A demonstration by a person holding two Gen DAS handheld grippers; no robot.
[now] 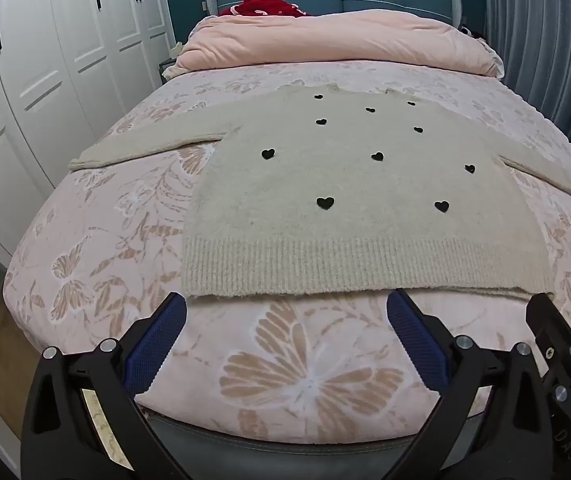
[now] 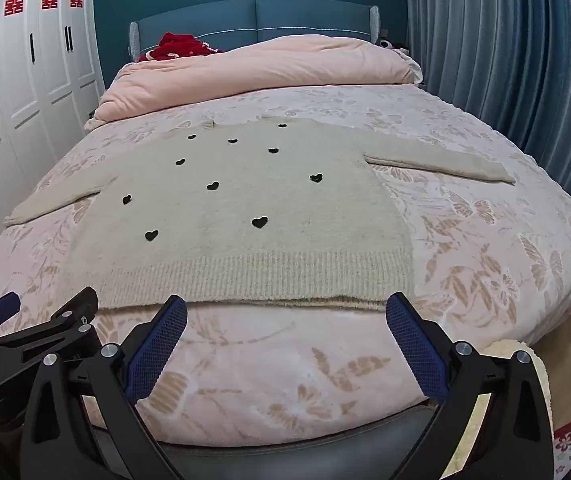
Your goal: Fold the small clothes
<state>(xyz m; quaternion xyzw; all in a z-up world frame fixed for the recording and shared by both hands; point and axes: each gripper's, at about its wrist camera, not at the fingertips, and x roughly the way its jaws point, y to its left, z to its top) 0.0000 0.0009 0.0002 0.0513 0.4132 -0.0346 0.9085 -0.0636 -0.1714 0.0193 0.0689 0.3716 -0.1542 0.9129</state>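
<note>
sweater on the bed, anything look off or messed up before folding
Nothing stands out. The beige sweater lies flat on the bedspread, sleeves spread, hem toward both open grippers.

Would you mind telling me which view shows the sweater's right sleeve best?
The right wrist view: the right sleeve lies whole and unhidden across the bedspread. The left wrist view squeezes that sleeve against the frame's distorted edge.

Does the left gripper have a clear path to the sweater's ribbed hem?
Probably yes: the left gripper is open, just short of the sweater hem, with only bare bedspread between.
</note>
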